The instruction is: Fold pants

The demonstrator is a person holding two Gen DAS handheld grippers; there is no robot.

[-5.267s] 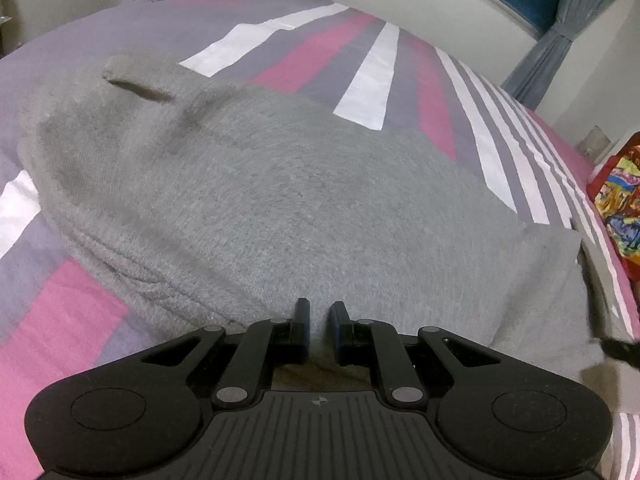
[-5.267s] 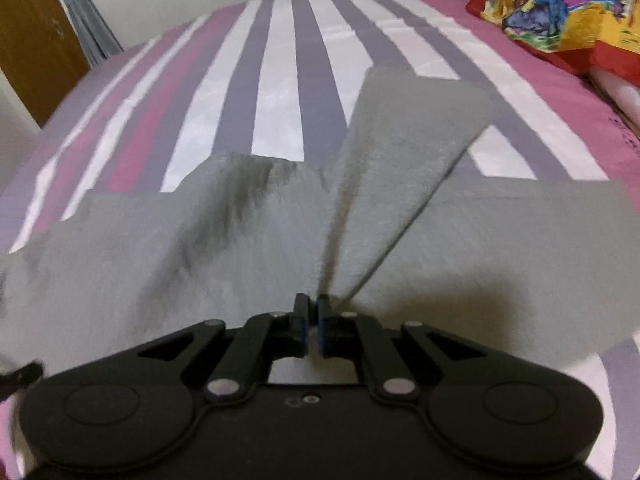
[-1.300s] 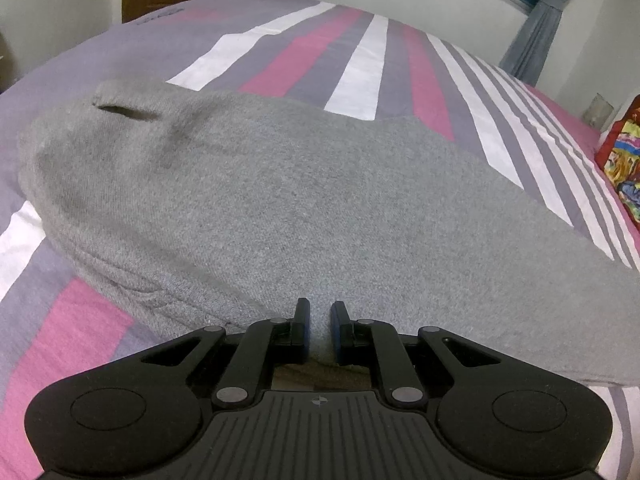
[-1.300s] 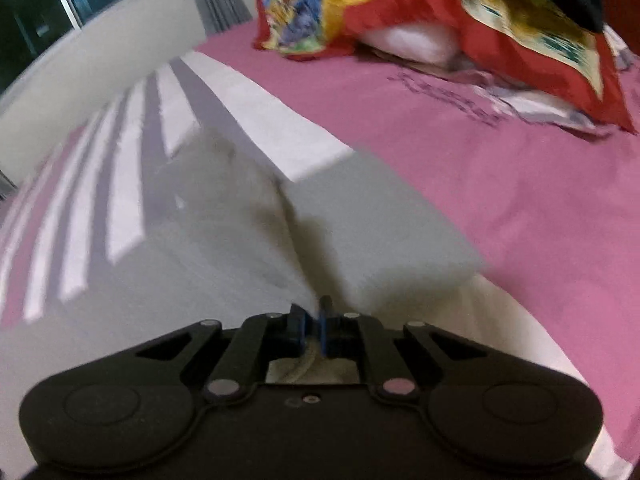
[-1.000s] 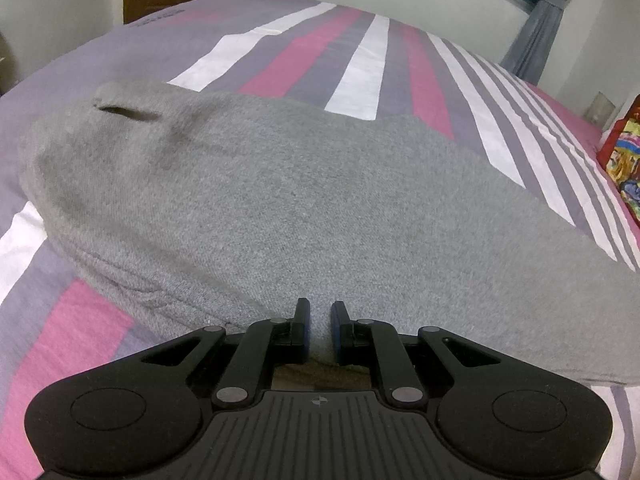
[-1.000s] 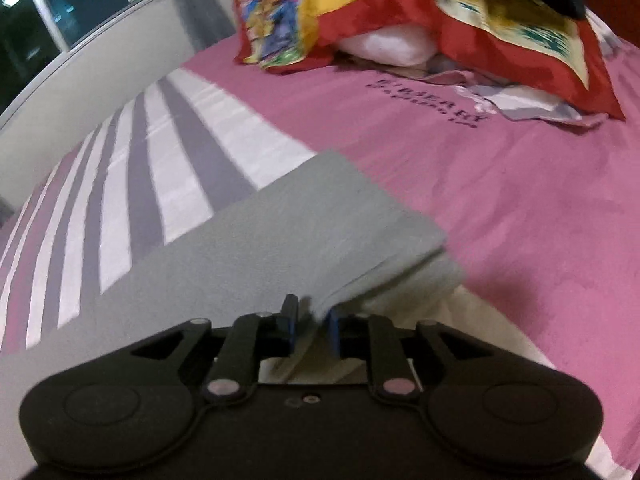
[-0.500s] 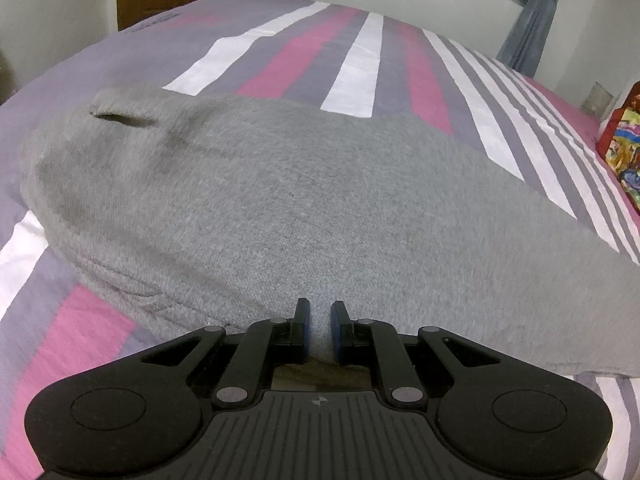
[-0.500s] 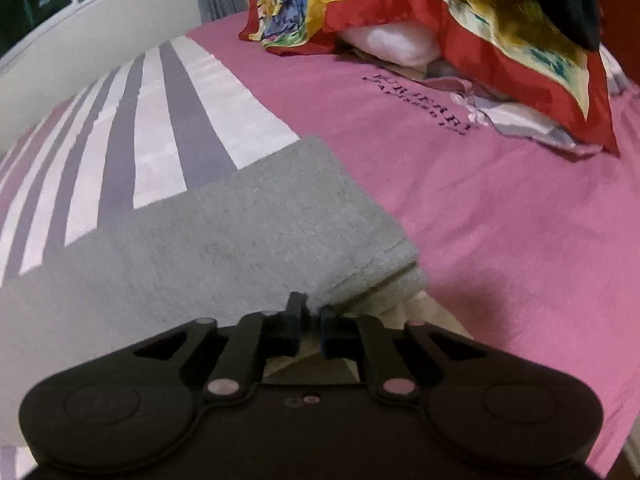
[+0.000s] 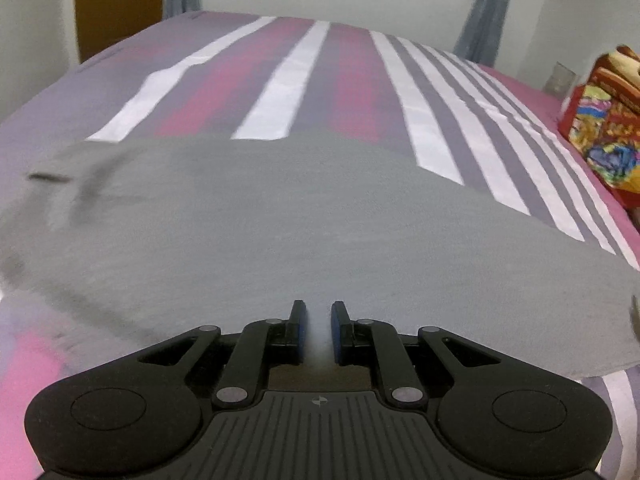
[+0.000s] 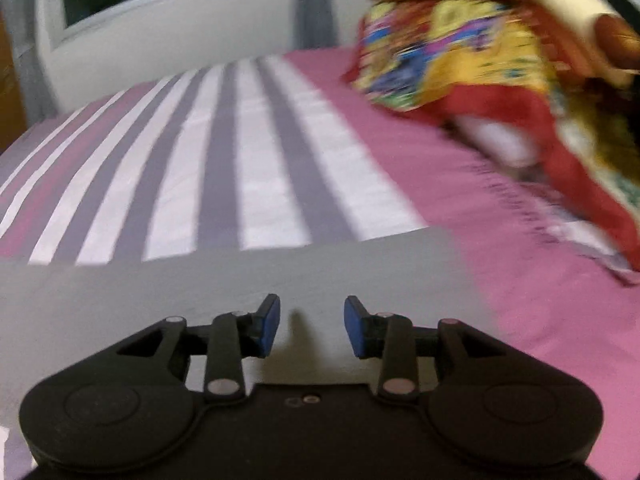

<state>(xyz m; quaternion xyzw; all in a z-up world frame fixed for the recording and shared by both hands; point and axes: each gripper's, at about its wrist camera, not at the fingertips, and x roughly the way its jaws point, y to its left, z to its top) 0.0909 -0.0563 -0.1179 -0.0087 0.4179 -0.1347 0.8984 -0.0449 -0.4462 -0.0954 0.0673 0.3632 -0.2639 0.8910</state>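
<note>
Bedroom setting: a bed (image 9: 304,92) under a sheet striped in pink, white and grey-violet, a pale wall and dark window behind, a multicoloured pillow (image 10: 472,48) at the pink end, an ochre door (image 9: 116,4) and grey curtain (image 9: 486,16) at the edges. Item: grey pants (image 9: 304,220), soft knit, lying flat on the sheet, already doubled leg over leg into one long band whose long axis runs crosswise to both cameras. Left gripper (image 9: 318,330): at the near edge of the band, pointing steeply down and forward; jaws drawn narrow with a fold of grey cloth pinched between the blue pads. Most of the garment stretches ahead and to its right, with the bunched, creased end at far left. Right gripper (image 10: 312,326): over the opposite end of the pants (image 10: 224,280), close to the square edge where grey meets pink sheet; jaws have just been opening and now stand apart, cloth beneath them but none clamped between the pads. Pose likewise tilted down, facing the pillow end. Judgement: the lengthwise fold appears laid, and the next fold would carry one end over the other along the long axis; the right gripper sits nearer the free end and would need a fresh grip there.
</note>
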